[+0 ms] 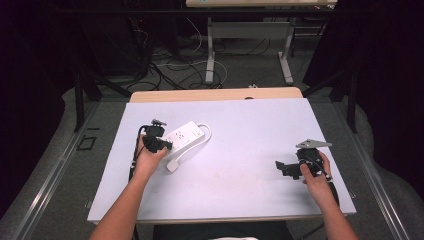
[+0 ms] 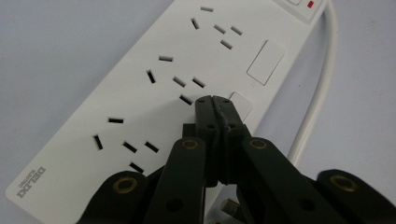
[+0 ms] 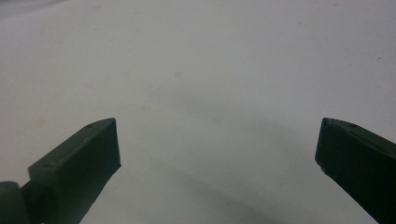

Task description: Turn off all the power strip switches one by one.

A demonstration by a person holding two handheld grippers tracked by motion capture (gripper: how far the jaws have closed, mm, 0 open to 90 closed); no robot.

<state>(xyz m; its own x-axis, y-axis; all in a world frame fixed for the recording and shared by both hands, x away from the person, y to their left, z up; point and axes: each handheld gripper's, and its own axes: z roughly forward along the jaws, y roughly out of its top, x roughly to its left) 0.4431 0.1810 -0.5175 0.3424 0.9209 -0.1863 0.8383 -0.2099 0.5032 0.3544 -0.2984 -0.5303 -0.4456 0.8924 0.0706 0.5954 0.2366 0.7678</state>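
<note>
A white power strip (image 1: 186, 134) lies on the left part of the white table (image 1: 250, 130), its cord (image 1: 206, 136) looping round to a white plug (image 1: 172, 165) beside it. My left gripper (image 1: 167, 145) is shut with nothing between its jaws. In the left gripper view its tips (image 2: 215, 100) rest over the power strip (image 2: 140, 93), right by a small white switch (image 2: 242, 103). The plug's metal pins (image 2: 229, 206) peek out under the jaws. My right gripper (image 1: 284, 167) hovers low over bare table at the right, open (image 3: 217, 140) and empty.
The strip has another larger switch (image 2: 265, 62) and a red light (image 2: 310, 4) at its far end. Beyond the table's far edge stand a desk frame (image 1: 247, 45) and tangled floor cables (image 1: 165, 65). Dark curtains close in both sides.
</note>
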